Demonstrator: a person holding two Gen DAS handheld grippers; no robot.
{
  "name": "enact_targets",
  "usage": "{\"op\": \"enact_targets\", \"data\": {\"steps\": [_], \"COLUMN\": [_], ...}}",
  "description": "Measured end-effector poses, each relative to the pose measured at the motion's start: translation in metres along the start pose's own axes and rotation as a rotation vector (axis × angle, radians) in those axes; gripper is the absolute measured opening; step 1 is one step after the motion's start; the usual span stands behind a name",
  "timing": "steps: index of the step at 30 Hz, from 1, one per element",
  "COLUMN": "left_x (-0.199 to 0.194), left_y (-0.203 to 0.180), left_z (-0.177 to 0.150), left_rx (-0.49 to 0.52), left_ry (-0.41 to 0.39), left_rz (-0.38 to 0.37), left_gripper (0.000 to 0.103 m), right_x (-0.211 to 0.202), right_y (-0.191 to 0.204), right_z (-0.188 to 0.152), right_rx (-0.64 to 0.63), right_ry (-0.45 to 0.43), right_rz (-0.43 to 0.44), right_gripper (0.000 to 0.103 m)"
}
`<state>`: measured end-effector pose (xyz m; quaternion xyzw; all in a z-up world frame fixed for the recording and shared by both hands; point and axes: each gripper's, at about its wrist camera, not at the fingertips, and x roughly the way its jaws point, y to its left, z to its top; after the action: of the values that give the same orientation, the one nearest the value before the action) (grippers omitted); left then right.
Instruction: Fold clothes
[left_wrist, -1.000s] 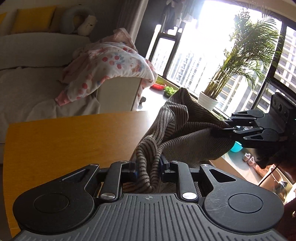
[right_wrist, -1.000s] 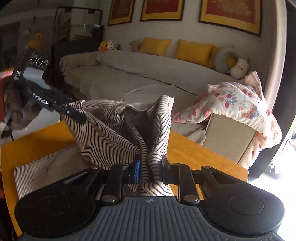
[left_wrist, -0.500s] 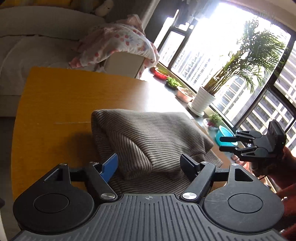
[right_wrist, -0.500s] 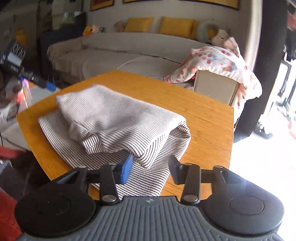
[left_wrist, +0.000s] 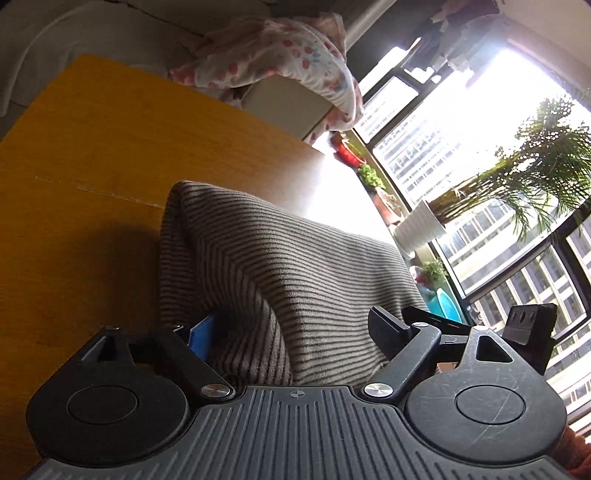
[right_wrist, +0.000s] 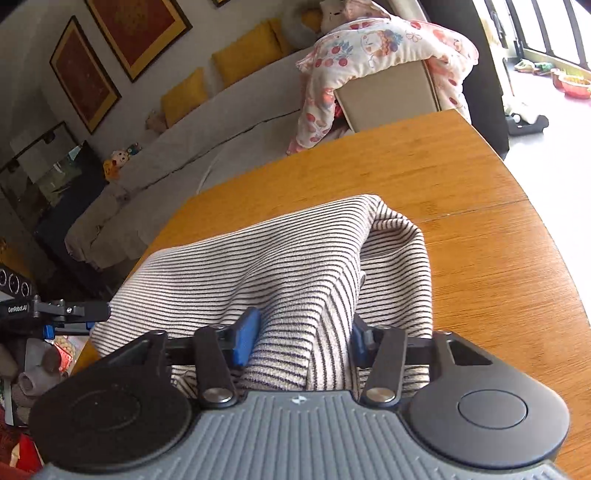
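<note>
A folded striped garment (left_wrist: 288, 266) lies on the wooden table (left_wrist: 81, 155); it also shows in the right wrist view (right_wrist: 280, 254). My left gripper (left_wrist: 291, 332) is open, its jaws spread wide around the near edge of the folded cloth. My right gripper (right_wrist: 301, 341) has its jaws around a thick fold of the same garment, the blue pads (right_wrist: 245, 341) touching the cloth on both sides. The right gripper shows at the lower right of the left wrist view (left_wrist: 480, 332). The left gripper shows at the left edge of the right wrist view (right_wrist: 55, 312).
A floral blanket (right_wrist: 376, 48) hangs over a sofa arm beyond the table (right_wrist: 461, 177). A grey sofa (right_wrist: 221, 122) with yellow cushions stands behind. Potted plants (left_wrist: 517, 184) line the window. The table's edge is close on the right.
One second ago both grippers held the garment up, shut on it. They laid it down folded and opened. Now both have moved in low against the folded cloth, the right one closing around a fold.
</note>
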<state>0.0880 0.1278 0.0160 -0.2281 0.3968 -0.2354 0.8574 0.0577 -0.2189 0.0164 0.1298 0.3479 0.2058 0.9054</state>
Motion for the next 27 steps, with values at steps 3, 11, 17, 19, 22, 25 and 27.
{"op": "enact_targets", "data": {"steps": [3, 11, 17, 19, 22, 25, 27], "left_x": [-0.012, -0.061, -0.037, -0.036, -0.045, -0.058, -0.067], "left_y": [-0.009, -0.029, -0.007, -0.001, -0.008, -0.019, -0.025], "left_z": [0.001, -0.012, -0.050, -0.050, -0.042, -0.034, -0.031], "left_rx": [0.047, 0.073, 0.038, 0.017, 0.061, 0.107, 0.097], "left_ry": [-0.021, -0.074, 0.049, 0.052, 0.020, -0.023, -0.057], "left_rz": [0.008, -0.086, 0.026, 0.029, 0.050, 0.065, 0.012], "left_gripper": [0.033, 0.028, 0.028, 0.029, 0.035, 0.037, 0.043], "right_x": [-0.020, -0.072, -0.042, -0.046, -0.051, -0.054, -0.061], "right_y": [0.016, 0.014, -0.011, -0.010, -0.004, 0.001, 0.003], "right_z": [0.007, 0.012, -0.030, -0.032, -0.032, -0.034, -0.033], "right_rx": [-0.063, -0.057, -0.059, -0.065, -0.113, -0.158, -0.173], "right_ry": [-0.048, -0.119, -0.034, -0.043, -0.032, -0.018, -0.041], "right_rz": [0.017, 0.065, -0.105, -0.092, -0.081, -0.101, -0.128], "right_gripper": [0.027, 0.021, 0.023, 0.023, 0.026, 0.031, 0.041]}}
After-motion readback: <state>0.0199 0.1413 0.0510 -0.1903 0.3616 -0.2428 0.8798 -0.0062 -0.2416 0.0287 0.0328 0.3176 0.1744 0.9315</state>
